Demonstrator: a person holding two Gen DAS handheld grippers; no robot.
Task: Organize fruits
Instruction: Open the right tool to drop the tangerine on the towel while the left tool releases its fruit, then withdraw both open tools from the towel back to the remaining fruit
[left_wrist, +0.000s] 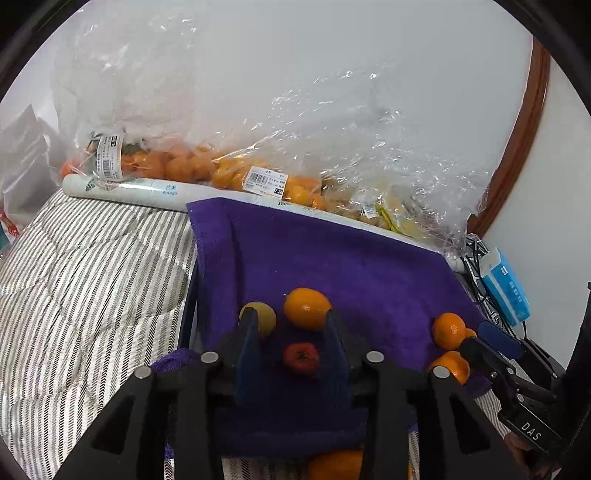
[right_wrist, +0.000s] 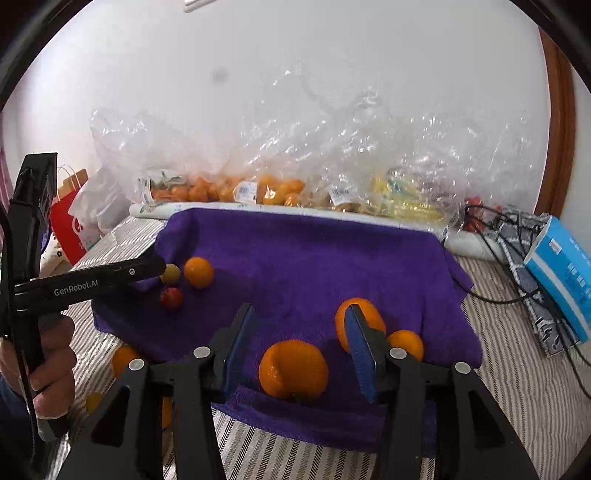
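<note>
Lining the wall behind the purple towel, clear bags of oranges crowded a blue tissue box. Both grippers gaped: the left gripper straddled a small red fruit, the right gripper a mandarin, neither pinched.

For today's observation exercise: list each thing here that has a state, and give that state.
left gripper: open, small red fruit loose between its fingers
right gripper: open, mandarin loose between its fingers
purple towel: spread out, draped
clear plastic bags: crumpled, fruit inside
</note>
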